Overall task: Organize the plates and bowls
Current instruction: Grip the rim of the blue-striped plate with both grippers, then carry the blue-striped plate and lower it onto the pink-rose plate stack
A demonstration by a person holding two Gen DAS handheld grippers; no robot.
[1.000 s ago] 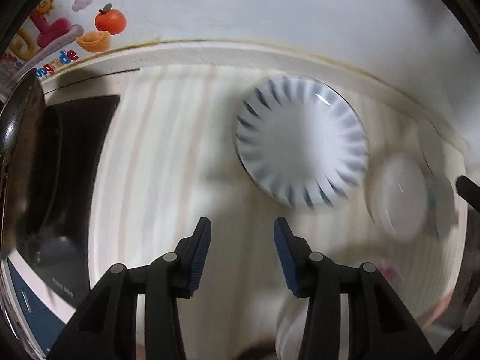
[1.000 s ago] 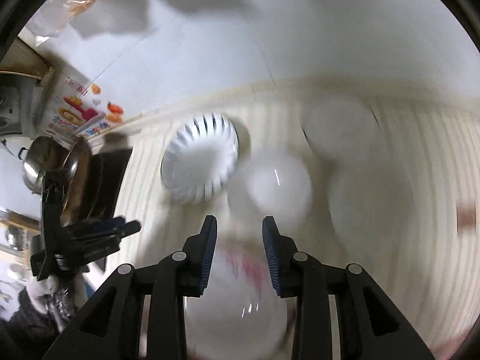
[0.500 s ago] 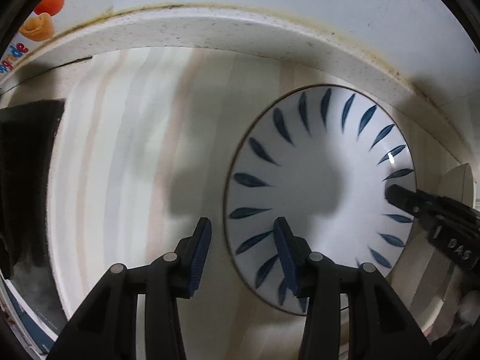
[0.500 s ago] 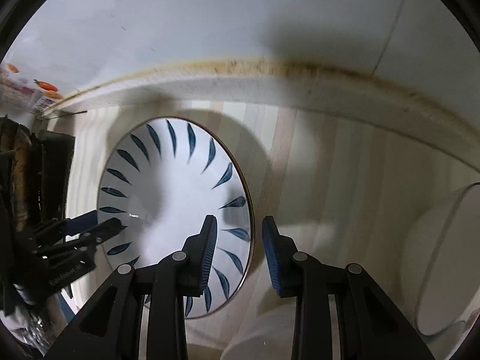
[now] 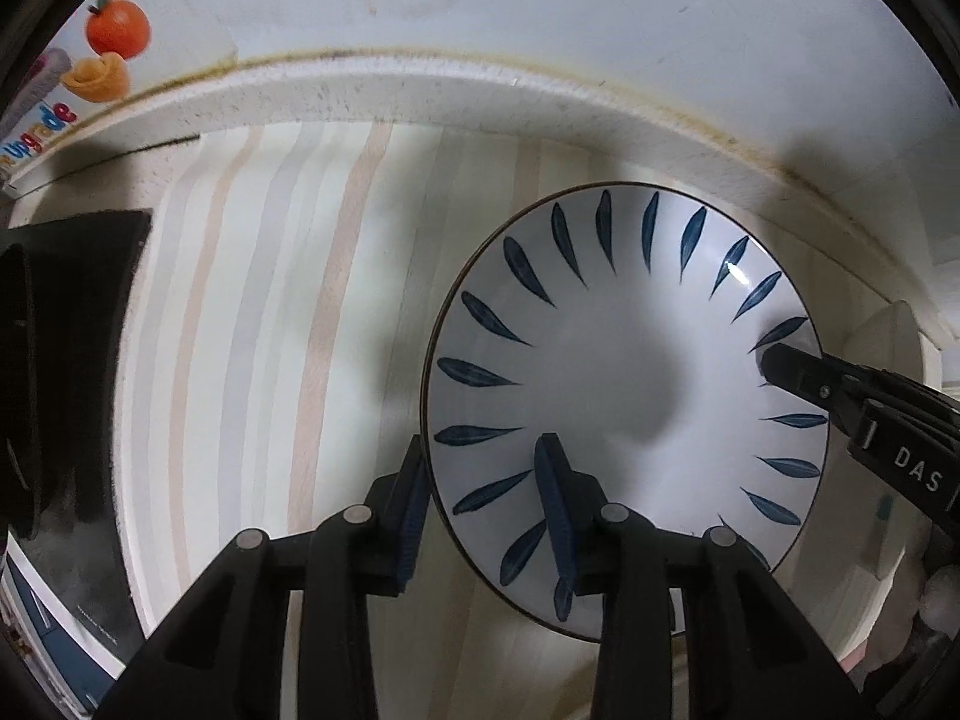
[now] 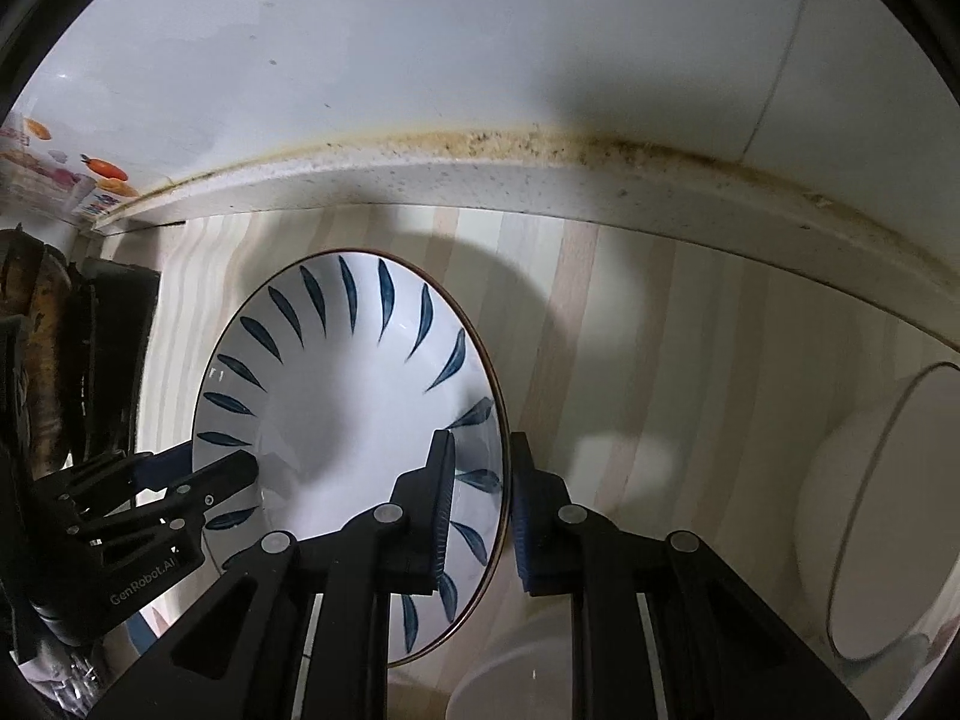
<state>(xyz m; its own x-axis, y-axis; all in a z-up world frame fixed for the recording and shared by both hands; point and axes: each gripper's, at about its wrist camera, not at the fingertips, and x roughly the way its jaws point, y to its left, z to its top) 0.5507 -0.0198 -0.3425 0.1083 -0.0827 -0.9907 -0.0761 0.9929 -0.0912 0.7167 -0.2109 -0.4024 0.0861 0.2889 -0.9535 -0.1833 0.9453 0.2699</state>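
Left wrist view: leaf-patterned plate (image 5: 624,396) at centre-right on striped surface (image 5: 252,312) | glazed, stiff, slippery, breakable; take it at opposite rims | left hand-held gripper (image 5: 483,510) straddles lower-left rim, jaws open, not clamped | right hand-held gripper (image 6: 480,504) likewise astride the opposite rim, tilted down.

A white plate (image 5: 624,384) with a ring of dark blue leaf strokes and a thin brown rim is seen near the worktop's (image 5: 270,300) back edge. Plain white bowls (image 6: 876,516) are seen beside it.
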